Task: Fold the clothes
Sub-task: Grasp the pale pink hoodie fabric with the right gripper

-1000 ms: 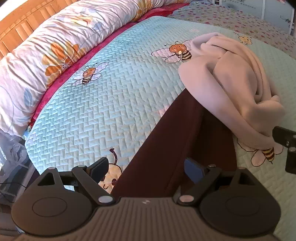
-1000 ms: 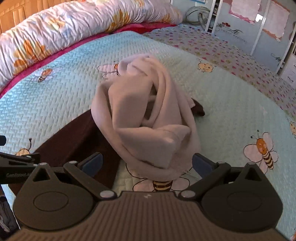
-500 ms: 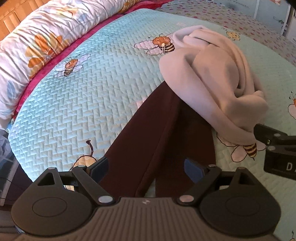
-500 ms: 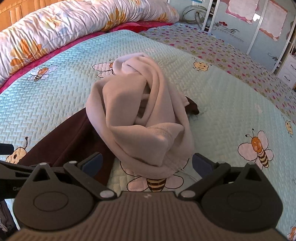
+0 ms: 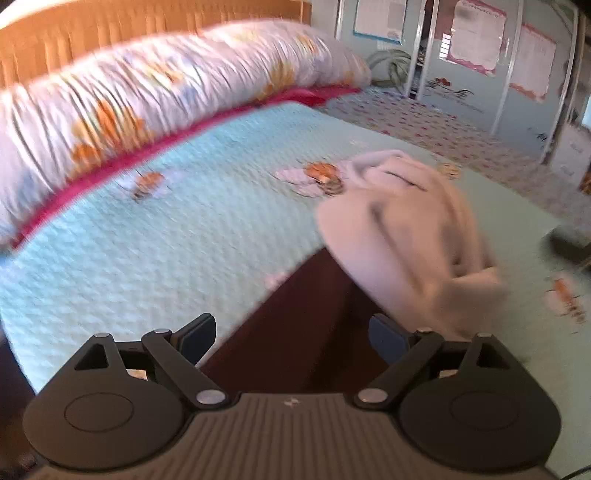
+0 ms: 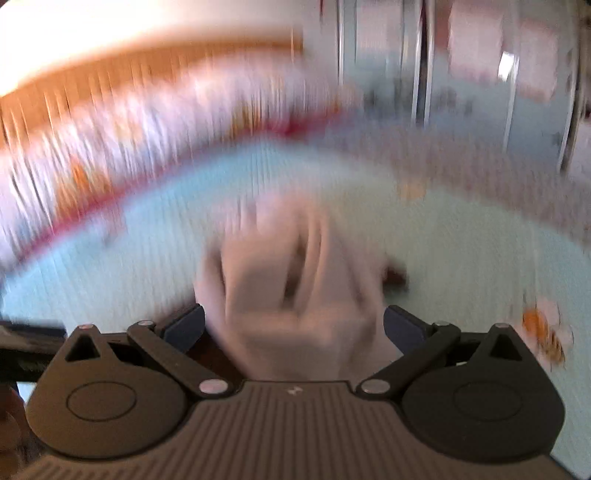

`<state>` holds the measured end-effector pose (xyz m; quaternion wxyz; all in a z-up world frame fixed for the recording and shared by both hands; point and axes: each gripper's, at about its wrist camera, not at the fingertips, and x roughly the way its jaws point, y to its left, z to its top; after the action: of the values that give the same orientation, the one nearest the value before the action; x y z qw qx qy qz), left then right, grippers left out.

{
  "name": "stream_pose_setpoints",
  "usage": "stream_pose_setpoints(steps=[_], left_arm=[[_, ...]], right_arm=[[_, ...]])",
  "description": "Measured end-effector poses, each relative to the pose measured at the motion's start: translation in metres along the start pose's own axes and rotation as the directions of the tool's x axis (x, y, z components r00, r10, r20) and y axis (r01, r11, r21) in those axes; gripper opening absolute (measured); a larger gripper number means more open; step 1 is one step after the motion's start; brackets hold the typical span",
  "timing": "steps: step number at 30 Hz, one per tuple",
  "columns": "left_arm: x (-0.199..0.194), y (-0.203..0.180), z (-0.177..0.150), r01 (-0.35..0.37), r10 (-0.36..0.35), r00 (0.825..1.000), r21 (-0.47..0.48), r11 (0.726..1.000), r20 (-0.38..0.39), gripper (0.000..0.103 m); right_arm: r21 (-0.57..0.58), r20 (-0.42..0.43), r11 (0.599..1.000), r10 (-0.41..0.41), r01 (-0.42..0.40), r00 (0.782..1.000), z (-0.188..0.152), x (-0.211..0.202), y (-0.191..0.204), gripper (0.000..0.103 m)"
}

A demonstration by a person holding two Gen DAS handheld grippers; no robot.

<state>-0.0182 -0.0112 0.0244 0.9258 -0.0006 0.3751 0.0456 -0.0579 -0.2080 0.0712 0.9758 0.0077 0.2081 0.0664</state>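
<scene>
nothing is folded yet, going by how things lie. a crumpled pale pink fleece garment (image 5: 406, 229) sits in a loose heap on the light blue quilted bedspread with bee prints (image 5: 166, 251), and it lies on top of a dark maroon garment (image 5: 306, 314) that is spread flatter underneath, reaching toward the near edge of the bed. beyond them a rolled white floral quilt (image 5: 147, 96) runs along the orange wooden headboard (image 5: 110, 33).

the left claw (image 5: 291, 338) is released, its dark blue pads wide apart with the maroon cloth showing between them but not pinched. the right claw (image 6: 293, 326) is likewise spread and holding nothing; the pink heap (image 6: 295, 295) fills the gap between its pads (this view is heavily smeared, so whether a pad touches the fleece cannot be told).

so the task looks to be at its very start. what is left, as i judge it: get the pink piece off the maroon one, lay each out flat, find hems or corners, then make the folds. the bunched fleece hides its own edges, so finding a clean corner will likely be the fiddly part.
</scene>
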Motion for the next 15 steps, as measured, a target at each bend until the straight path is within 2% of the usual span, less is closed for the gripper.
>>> stream_pose_setpoints(steps=[2, 4, 6, 9, 15], left_arm=[[0.002, 0.006, -0.002, 0.025, -0.023, 0.999, -0.036, 0.999, 0.039, 0.093], [0.005, 0.010, -0.007, 0.066, -0.061, 0.997, -0.097, 0.993, 0.048, 0.093], [0.012, 0.011, -0.007, 0.090, -0.085, 0.996, -0.139, 0.986, 0.037, 0.093], [0.024, 0.009, -0.015, 0.049, -0.051, 0.999, -0.111, 0.993, -0.017, 0.093], [0.033, 0.027, -0.023, 0.031, -0.044, 0.997, -0.174, 0.984, -0.069, 0.093]], right_arm=[[-0.051, 0.063, 0.998, -0.035, 0.038, 0.997, -0.004, -0.005, 0.003, 0.102], [-0.099, 0.003, 0.993, -0.071, 0.071, 0.997, -0.008, 0.009, 0.009, 0.102], [-0.120, -0.082, 0.991, -0.061, 0.051, 0.995, -0.014, 0.027, 0.013, 0.102], [-0.132, -0.164, 0.991, 0.015, -0.037, 0.986, -0.031, 0.046, 0.017, 0.102], [-0.277, -0.186, 0.957, 0.033, -0.084, 0.982, -0.042, 0.082, 0.053, 0.099]])
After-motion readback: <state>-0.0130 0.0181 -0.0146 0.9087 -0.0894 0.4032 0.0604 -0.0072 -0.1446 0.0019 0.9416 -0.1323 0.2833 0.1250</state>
